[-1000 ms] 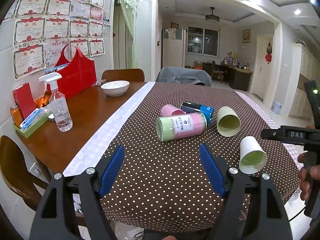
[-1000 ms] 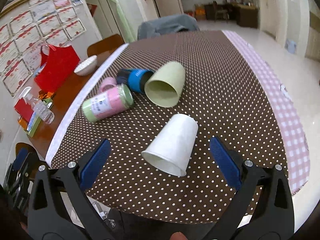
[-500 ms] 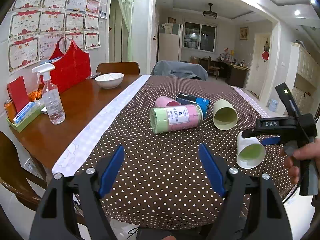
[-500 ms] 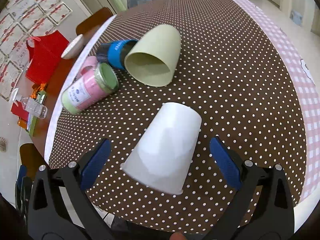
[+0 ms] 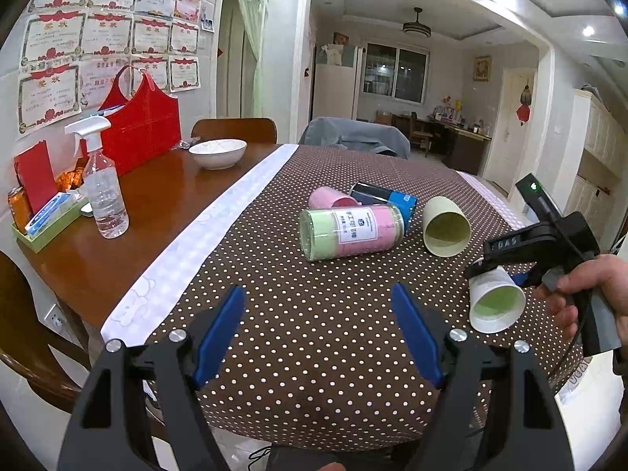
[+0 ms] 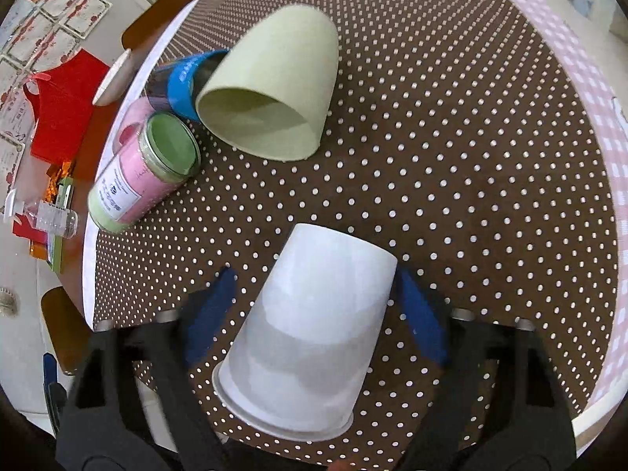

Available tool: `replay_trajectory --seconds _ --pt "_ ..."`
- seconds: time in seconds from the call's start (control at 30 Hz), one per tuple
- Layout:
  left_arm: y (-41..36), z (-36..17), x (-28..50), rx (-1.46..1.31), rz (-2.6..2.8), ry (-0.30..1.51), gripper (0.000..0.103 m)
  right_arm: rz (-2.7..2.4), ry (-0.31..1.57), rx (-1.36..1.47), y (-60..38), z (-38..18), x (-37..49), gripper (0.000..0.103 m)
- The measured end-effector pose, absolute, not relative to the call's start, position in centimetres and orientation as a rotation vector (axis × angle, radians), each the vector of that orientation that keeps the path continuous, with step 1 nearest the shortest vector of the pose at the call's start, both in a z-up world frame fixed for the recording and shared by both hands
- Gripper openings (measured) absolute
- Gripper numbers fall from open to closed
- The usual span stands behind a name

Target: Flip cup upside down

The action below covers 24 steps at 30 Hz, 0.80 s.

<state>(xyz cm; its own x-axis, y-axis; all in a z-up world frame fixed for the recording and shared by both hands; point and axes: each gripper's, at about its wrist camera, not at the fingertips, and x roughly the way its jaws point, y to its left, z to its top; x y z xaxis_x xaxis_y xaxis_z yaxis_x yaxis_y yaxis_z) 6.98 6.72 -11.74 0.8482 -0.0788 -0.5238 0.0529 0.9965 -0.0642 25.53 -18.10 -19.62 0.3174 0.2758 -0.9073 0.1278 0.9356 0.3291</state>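
Dotted worktop [image 6: 451, 149]: white cup [image 6: 310, 333] lies on its side between right gripper [image 6: 314, 314] jaws, wide apart, rim toward camera; left gripper [image 5: 318, 333] wide, empty, farther off.

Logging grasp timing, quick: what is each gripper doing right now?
Left gripper: open, holding nothing.
Right gripper: open, fingers on either side of the white cup, not closed on it.

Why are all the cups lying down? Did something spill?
Nothing spilled. The white cup, green cup, pink-and-green jar, pink cup and blue can all lie tipped on the dotted cloth, none upright.
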Motion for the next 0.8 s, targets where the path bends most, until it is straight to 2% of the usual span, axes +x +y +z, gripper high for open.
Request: replay_trajectory --seconds 0.43,0.8 --pt "6.2 -11.5 6.9 -0.049 -0.082 0.557 0.076 0.176 1.171 0.366 -17.8 -18.2 23.9 0.06" --pt "5.4 -10.8 7.1 -0.028 -0.091 0.566 0.076 0.265 0.903 0.348 -17.9 -14.0 18.3 0.058"
